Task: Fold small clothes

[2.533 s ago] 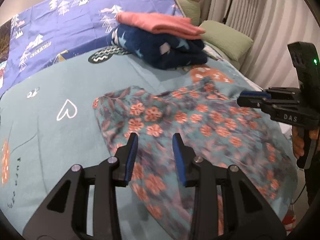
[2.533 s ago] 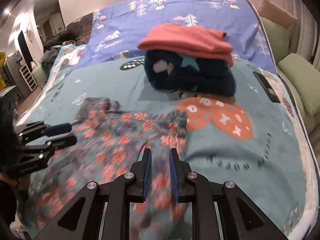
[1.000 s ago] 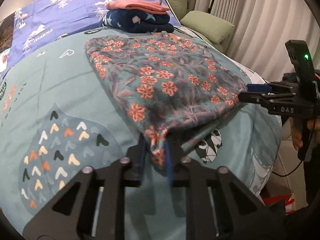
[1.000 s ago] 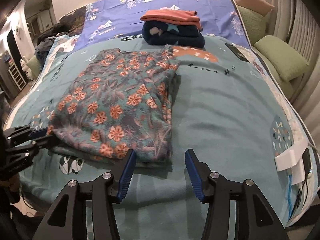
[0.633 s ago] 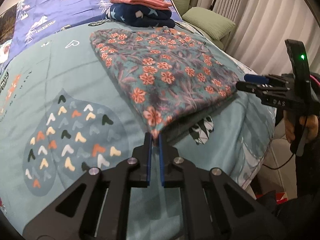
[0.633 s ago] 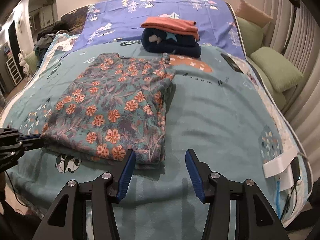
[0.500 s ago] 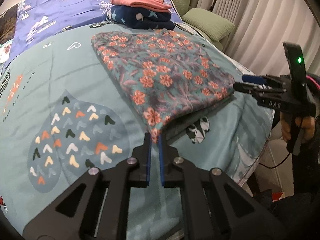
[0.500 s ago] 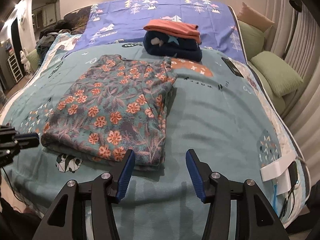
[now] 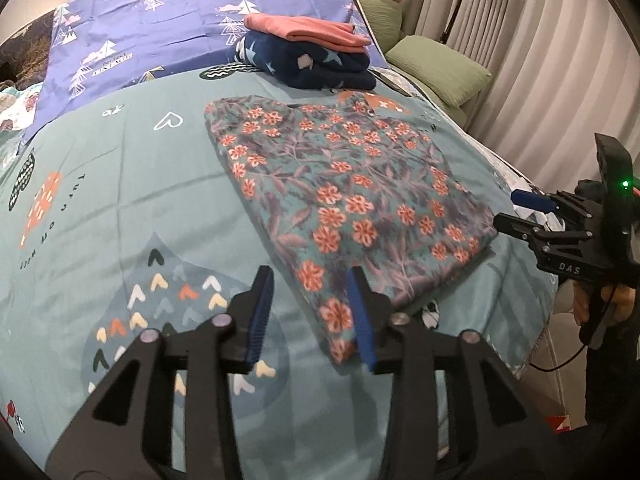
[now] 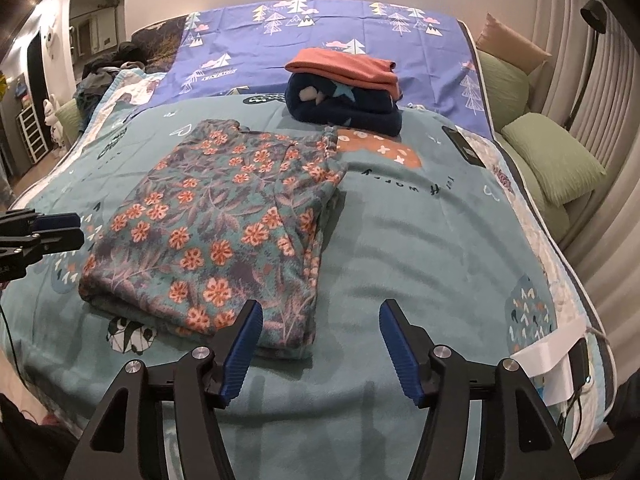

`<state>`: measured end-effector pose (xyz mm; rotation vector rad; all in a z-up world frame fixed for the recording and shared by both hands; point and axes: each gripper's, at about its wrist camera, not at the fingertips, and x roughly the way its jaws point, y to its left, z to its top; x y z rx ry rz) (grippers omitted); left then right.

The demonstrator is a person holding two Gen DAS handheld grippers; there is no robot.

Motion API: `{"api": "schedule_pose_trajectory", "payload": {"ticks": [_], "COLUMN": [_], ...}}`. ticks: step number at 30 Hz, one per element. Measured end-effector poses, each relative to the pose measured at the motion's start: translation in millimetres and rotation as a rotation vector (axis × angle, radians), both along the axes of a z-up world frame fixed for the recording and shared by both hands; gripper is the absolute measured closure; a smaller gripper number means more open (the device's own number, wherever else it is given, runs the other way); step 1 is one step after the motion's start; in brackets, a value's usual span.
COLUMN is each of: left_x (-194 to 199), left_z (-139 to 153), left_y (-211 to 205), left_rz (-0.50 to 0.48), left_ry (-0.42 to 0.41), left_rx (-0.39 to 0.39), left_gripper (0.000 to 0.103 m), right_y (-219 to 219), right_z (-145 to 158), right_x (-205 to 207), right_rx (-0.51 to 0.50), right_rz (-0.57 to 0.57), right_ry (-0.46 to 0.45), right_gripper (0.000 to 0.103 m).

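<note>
A teal garment with orange flowers (image 9: 340,184) lies folded flat on the teal bedspread (image 9: 120,200); it also shows in the right wrist view (image 10: 224,216). My left gripper (image 9: 310,312) is open and empty just above the garment's near corner. My right gripper (image 10: 320,344) is open and empty, just off the garment's near right corner. The right gripper shows at the right of the left wrist view (image 9: 532,208). The left gripper shows at the left of the right wrist view (image 10: 52,228).
A pile of folded clothes, a pink one (image 10: 344,66) on a dark blue starred one (image 10: 344,106), sits at the far end of the bed. Green pillows (image 10: 552,156) and curtains are to the right. A black device (image 10: 464,146) lies by the right edge.
My left gripper has opened and let go of the garment's corner, which now lies flat. The right gripper stays open and has drawn back slightly.
</note>
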<state>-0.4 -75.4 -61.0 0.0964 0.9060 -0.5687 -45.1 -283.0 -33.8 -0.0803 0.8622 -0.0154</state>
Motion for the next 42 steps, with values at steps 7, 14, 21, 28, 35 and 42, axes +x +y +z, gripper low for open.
{"api": "schedule_pose_trajectory", "payload": {"ticks": [7,14,21,28,35,42], "left_x": [17,40,51,59,64,75], "left_z": [-5,-7,-8,-7,-4,-11], "left_y": [-1,-5,-11,-24,-29,-29], "left_rz": [0.021,0.034,0.032,0.083,0.076,0.067], "left_ry": [0.021,0.016,0.000,-0.053,-0.073,-0.060], "left_rx": [-0.004,0.005,0.023,0.146,0.154,0.161], "left_gripper": [0.051,0.046,0.043,0.042,0.039,0.033], "right_y": [-3,-8,-6,-20,-43,-58], "right_z": [1,-1,2,-1,-8,-23], "right_x": [14,35,47,65,87,110], "right_rx": [0.007,0.010,-0.004,0.056,0.220,0.409], "right_rz": [0.025,0.026,0.043,0.045,0.050,0.078], "right_ry": [0.002,0.020,0.019,0.030,0.068,0.098], "right_gripper": [0.036,0.036,0.035,0.031,0.030,0.030]}}
